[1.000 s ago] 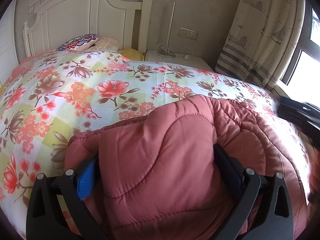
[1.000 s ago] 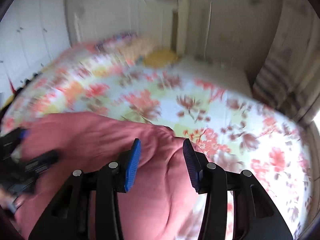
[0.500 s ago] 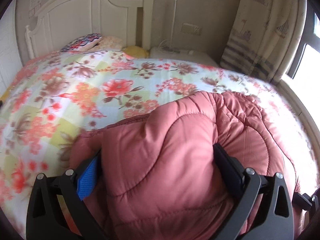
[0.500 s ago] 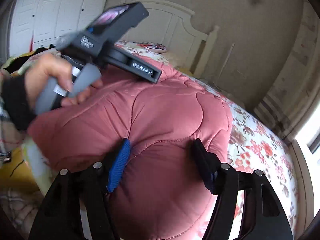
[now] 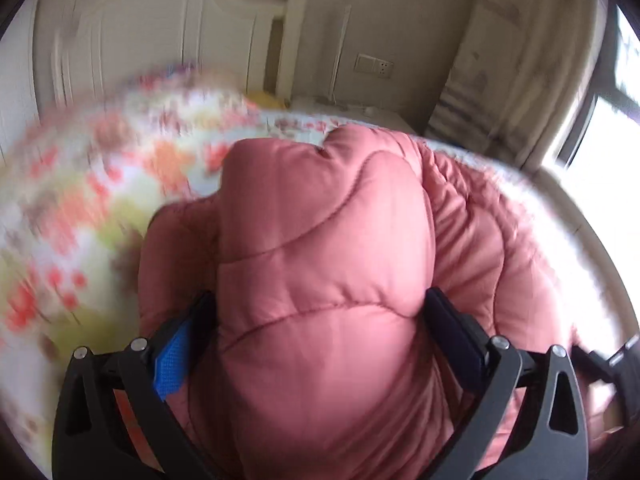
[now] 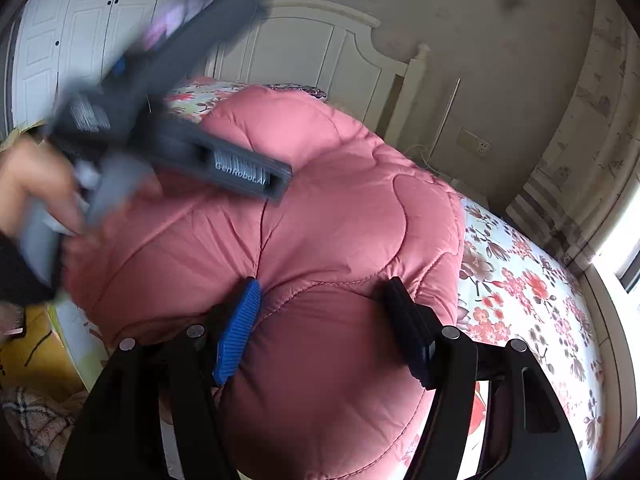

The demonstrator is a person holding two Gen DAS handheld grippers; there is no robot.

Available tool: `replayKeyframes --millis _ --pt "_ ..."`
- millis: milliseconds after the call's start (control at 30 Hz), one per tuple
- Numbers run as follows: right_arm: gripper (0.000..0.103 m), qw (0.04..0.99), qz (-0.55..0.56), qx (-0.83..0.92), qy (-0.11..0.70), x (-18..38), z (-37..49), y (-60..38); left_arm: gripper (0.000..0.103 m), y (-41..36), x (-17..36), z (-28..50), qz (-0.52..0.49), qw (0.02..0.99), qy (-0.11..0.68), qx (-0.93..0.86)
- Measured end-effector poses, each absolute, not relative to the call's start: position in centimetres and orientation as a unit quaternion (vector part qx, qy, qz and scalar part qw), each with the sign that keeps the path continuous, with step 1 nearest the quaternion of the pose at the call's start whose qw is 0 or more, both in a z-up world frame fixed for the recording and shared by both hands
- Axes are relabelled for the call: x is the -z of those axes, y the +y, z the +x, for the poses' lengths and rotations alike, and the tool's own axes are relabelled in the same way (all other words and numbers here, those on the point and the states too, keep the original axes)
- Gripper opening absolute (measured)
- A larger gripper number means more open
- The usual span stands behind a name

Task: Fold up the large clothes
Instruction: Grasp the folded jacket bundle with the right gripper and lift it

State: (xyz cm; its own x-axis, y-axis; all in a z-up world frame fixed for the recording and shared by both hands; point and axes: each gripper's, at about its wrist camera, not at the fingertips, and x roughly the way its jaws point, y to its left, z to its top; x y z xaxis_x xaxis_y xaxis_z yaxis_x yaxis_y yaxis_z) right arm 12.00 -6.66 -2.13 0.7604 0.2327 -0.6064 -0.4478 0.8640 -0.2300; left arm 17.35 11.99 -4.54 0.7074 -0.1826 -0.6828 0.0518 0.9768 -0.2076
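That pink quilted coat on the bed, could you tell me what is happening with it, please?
A person is folding the coat on the floral bed with two handheld grippers. The left gripper and the right gripper each have a thick bunch of it between their jaws. It is bunched up, not yet folded flat.

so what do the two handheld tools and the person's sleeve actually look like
Both tools are black, with forked struts and silver pivot bolts. The right tool has one ribbed blue pad and one dark pad. The left tool also shows a blue pad; seen from the right wrist, its body is grey plastic with white "GenRobot.AI" lettering. The hand holding it wears a black cuff.
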Motion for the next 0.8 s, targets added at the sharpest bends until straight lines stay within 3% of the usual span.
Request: replayKeyframes --millis 200,267,300,367,533,733,800 --pt "0.064 0.932 -0.164 -0.183 0.265 -1.5 9.5 -8.1 0.101 11.2 4.5 16.6 -0.052 0.929 0.364 0.05" --pt "0.073 0.936 -0.177 -0.182 0.243 -2.2 7.6 -8.7 0.101 11.3 4.6 16.6 -0.058 0.927 0.367 0.054" --pt "0.087 0.936 -0.19 -0.18 0.237 -2.0 6.5 -8.9 0.101 11.4 4.5 16.7 -0.061 0.926 0.368 0.055" --pt "0.092 0.933 -0.213 -0.171 0.235 -1.0 4.9 -9.3 0.101 11.4 4.5 16.9 -0.064 0.925 0.369 0.057" --pt "0.09 0.923 -0.256 -0.123 0.261 3.5 3.1 -9.8 0.101 11.6 4.6 16.9 -0.066 0.925 0.369 0.058" --pt "0.07 0.942 -0.155 -0.074 0.289 4.0 6.8 -11.8 0.101 11.7 4.5 17.0 -0.07 0.926 0.366 0.061" --pt "0.069 0.945 -0.123 -0.071 0.296 4.1 7.3 -12.5 0.101 11.7 4.5 17.0 -0.071 0.926 0.366 0.06"
